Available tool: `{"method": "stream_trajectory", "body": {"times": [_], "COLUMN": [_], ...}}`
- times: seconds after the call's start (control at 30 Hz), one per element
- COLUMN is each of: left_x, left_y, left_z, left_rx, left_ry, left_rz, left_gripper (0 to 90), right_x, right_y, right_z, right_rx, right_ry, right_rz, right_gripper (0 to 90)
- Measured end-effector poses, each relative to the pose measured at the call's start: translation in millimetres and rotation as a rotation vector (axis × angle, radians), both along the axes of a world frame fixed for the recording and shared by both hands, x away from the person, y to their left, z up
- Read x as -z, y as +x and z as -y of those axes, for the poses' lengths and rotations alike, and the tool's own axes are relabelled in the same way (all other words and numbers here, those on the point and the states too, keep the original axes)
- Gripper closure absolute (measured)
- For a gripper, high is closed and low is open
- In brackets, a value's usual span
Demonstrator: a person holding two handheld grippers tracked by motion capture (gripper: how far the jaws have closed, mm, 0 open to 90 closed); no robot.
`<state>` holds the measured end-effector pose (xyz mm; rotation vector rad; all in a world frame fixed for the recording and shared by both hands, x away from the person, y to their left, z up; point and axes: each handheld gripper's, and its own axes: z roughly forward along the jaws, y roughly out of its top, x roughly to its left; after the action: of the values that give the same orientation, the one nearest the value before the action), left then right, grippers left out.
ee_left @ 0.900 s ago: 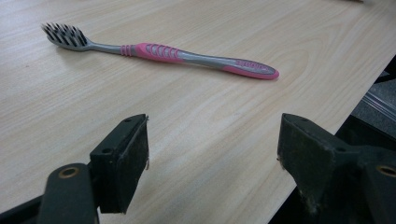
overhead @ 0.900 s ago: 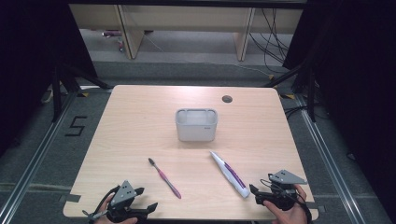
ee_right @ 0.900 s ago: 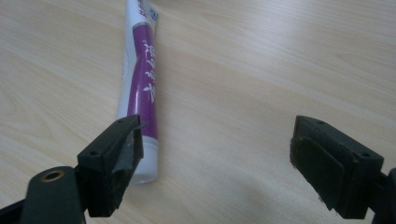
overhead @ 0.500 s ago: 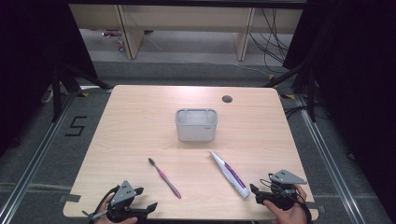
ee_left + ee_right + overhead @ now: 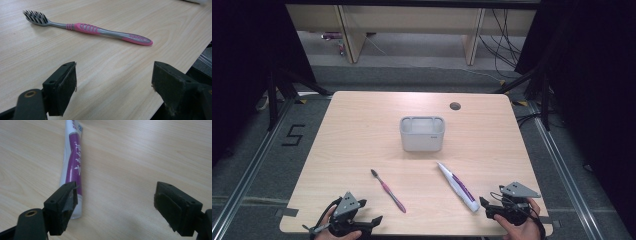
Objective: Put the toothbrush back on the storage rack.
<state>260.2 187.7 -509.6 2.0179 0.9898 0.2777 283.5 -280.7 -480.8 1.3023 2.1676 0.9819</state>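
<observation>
Wooden table (image 5: 362,125) near edge | toothbrush (image 5: 388,190), toothpaste tube (image 5: 457,186) apart

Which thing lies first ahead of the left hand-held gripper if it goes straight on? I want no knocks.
Probably the pink and grey plastic toothbrush, lying crosswise ahead of the open left hand-held gripper; only bare wooden table lies between.

Toothbrush (image 5: 388,190): one, pink and grey, lying flat on the desk (image 5: 362,130).
Toothpaste tube (image 5: 457,186): one, white and purple, lying flat.
Holder (image 5: 422,133): one, grey, standing upright.
Tools: two, the left tool (image 5: 371,221) and the right tool (image 5: 484,206), one in each hand.
Desks: one, light wood.
</observation>
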Motion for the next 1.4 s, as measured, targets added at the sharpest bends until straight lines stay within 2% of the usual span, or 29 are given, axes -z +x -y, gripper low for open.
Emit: {"method": "stream_trajectory", "body": {"times": [0.03, 0.07, 0.17, 0.23, 0.27, 0.3, 0.33, 0.37, 0.53, 0.57, 0.6, 0.67, 0.7, 0.77, 0.8, 0.83, 1.07, 1.1, 1.17, 1.2, 1.33, 1.37, 1.4], "left_x": [0.4, -1.0, -2.8, -3.9, -3.9, -3.1, -4.1, -4.0, -5.5, -6.6, -7.8, -8.3, -7.8, -8.0, -7.1, -7.4, -2.8, -3.0, -5.3, -5.7, -6.7, -6.8, -6.0], "left_y": [-0.1, 0.7, 2.2, 3.6, 3.6, 4.9, 6.5, 7.2, 11.3, 12.2, 12.8, 14.3, 15.8, 17.5, 17.7, 19.3, 29.1, 30.2, 34.0, 35.3, 42.0, 44.3, 46.7], "left_z": [1.6, -0.8, 0.8, 1.3, 1.3, 3.0, 2.5, 4.5, 7.7, 8.2, 11.9, 12.9, 18.0, 18.1, 21.6, 21.0, 24.8, 25.0, 27.6, 28.0, 33.2, 35.0, 36.8], "left_rx": [-0.020, -0.004, -0.008, -0.016, -0.016, -0.034, -0.029, -0.046, -0.049, -0.042, -0.055, -0.041, -0.056, -0.039, -0.063, -0.046, -0.076, -0.075, -0.088, -0.084, -0.095, -0.096, -0.100], "left_ry": [-0.032, -0.012, -0.005, 0.004, 0.004, -0.012, 0.005, -0.010, -0.016, -0.006, -0.010, -0.003, -0.019, -0.003, -0.025, 0.001, 0.009, 0.010, 0.015, 0.024, 0.036, 0.042, 0.044], "left_rz": [-0.010, -0.019, -0.012, -0.015, -0.015, -0.008, -0.014, -0.015, -0.022, -0.024, -0.025, -0.026, -0.033, -0.039, -0.041, -0.053, -0.082, -0.079, -0.088, -0.086, -0.100, -0.108, -0.109], "left_gripper": [19.4, 19.4, 19.3, 19.2, 19.2, 19.2, 19.1, 19.1, 17.8, 17.4, 17.4, 17.4, 17.5, 17.5, 17.5, 17.6, 18.3, 18.3, 18.3, 18.3, 20.2, 20.6, 20.6], "right_x": [-0.3, -0.4, 0.2, 0.0, 0.0, 1.0, -0.2, -0.2, -0.1, -0.5, -0.3, -0.4, -0.1, -0.2, -0.3, -0.2, -0.5, -1.1, -0.9, -0.5, -0.8, -1.0, -1.0], "right_y": [-0.2, 0.1, 0.0, 0.0, 0.0, 1.0, -0.7, -0.8, -0.5, -0.8, -0.6, -0.9, -1.1, -1.5, -1.5, -2.0, -3.0, -3.1, -3.4, -5.0, -5.3, -4.2, -4.2], "right_z": [0.4, 1.2, 1.0, 1.6, 1.6, 2.5, 2.0, 1.8, 2.7, 2.7, 2.8, 2.8, 2.7, 2.5, 2.8, 2.1, 3.3, 4.3, 4.5, 1.9, 1.3, 2.1, 2.1], "right_rx": [0.005, 0.004, 0.004, 0.002, 0.002, -0.011, -0.005, -0.003, -0.004, 0.003, -0.001, -0.001, -0.007, -0.008, -0.010, -0.010, -0.019, -0.014, -0.021, -0.005, -0.012, -0.029, -0.029], "right_ry": [-0.002, -0.012, 0.010, 0.002, 0.002, -0.008, 0.000, 0.004, 0.001, -0.005, 0.000, 0.000, 0.027, 0.032, 0.024, 0.031, 0.030, 0.013, 0.020, 0.052, 0.055, 0.034, 0.034], "right_rz": [0.007, 0.013, 0.000, 0.012, 0.012, 0.031, 0.008, 0.008, 0.013, 0.017, 0.020, 0.019, 0.009, 0.005, 0.011, 0.005, 0.012, 0.025, 0.024, -0.001, -0.009, 0.014, 0.014], "right_gripper": [19.8, 19.8, 19.8, 19.8, 19.8, 19.8, 19.8, 19.8, 19.8, 19.8, 19.8, 19.8, 19.9, 19.9, 19.9, 19.9, 20.0, 20.0, 20.0, 20.1, 20.2, 20.2, 20.2]}}
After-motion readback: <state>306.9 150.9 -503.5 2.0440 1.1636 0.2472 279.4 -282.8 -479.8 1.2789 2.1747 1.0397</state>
